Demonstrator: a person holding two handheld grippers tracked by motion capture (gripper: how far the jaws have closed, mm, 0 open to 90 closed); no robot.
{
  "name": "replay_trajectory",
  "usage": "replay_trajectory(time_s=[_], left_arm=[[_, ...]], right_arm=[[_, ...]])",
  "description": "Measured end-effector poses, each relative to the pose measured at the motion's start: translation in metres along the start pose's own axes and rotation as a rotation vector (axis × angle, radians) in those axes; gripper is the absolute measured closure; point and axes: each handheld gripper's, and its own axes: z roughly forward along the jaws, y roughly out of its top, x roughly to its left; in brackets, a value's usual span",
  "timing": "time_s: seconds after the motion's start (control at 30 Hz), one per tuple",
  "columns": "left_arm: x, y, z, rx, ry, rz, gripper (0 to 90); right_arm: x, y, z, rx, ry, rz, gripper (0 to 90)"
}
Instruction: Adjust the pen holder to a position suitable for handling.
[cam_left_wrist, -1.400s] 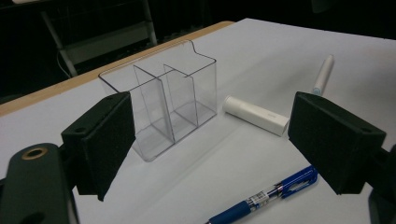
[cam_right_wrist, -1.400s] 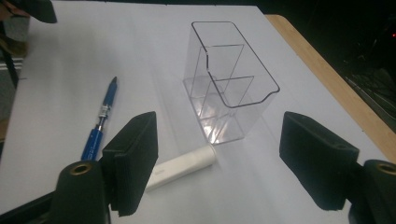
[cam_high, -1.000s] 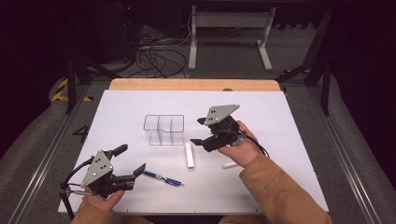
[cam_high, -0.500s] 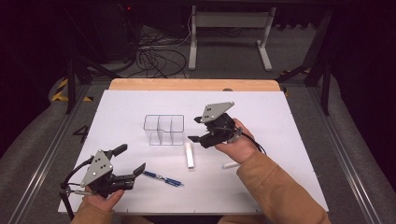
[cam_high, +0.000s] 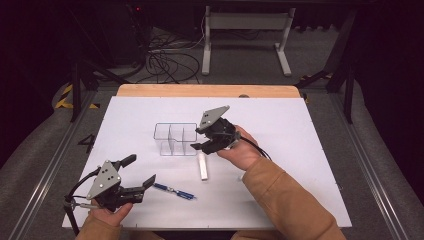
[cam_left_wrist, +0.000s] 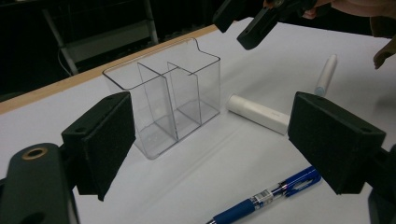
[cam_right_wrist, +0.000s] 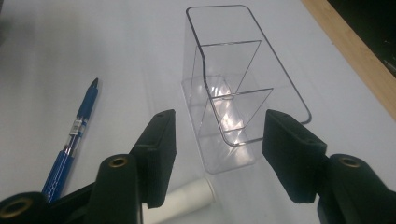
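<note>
We have moved our right gripper (cam_high: 200, 141) over the white tube (cam_high: 202, 166) beside the organizer (cam_high: 175, 139), jaws just narrowing but empty; left gripper (cam_high: 136, 172) waits open.

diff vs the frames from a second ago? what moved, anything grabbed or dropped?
The right gripper has slid left across the table toward the clear organizer, ending above the white tube. Its jaws have just been closing, with nothing between them. Nothing was grabbed or released. The left gripper, still open, the blue pen, the tube and the organizer stayed where they were.
</note>
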Motion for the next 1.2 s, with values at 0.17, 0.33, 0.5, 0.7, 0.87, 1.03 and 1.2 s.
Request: replay_trajectory(time_s=[0.17,0.33,0.5,0.7,0.87,1.03,1.2], left_arm=[[0.0,0.0,0.0,0.001,0.0,0.001,15.7],[0.001,-0.001,0.0,0.002,0.0,0.002,15.7],[0.001,-0.001,0.0,0.003,0.001,0.002,15.7],[0.001,-0.001,0.0,0.003,0.0,0.004,15.7],[0.001,-0.001,0.0,0.005,-0.002,0.004,15.6],[0.0,-0.001,0.0,0.002,-0.011,-0.003,15.6],[0.0,-0.001,0.0,0.002,-0.011,-0.003,15.6]], right_arm=[[-0.001,0.004,0.014,0.03,0.011,-0.008,51.8],[-0.002,0.006,0.026,0.055,0.013,-0.01,53.2],[-0.002,0.007,0.034,0.078,0.012,-0.025,55.5],[-0.003,0.005,0.044,0.107,0.02,-0.029,56.4],[-0.001,0.005,0.053,0.124,0.018,-0.036,59.7],[0.0,0.005,0.061,0.142,0.016,-0.054,63.8],[0.002,0.006,0.063,0.161,-0.007,-0.073,68.1]])
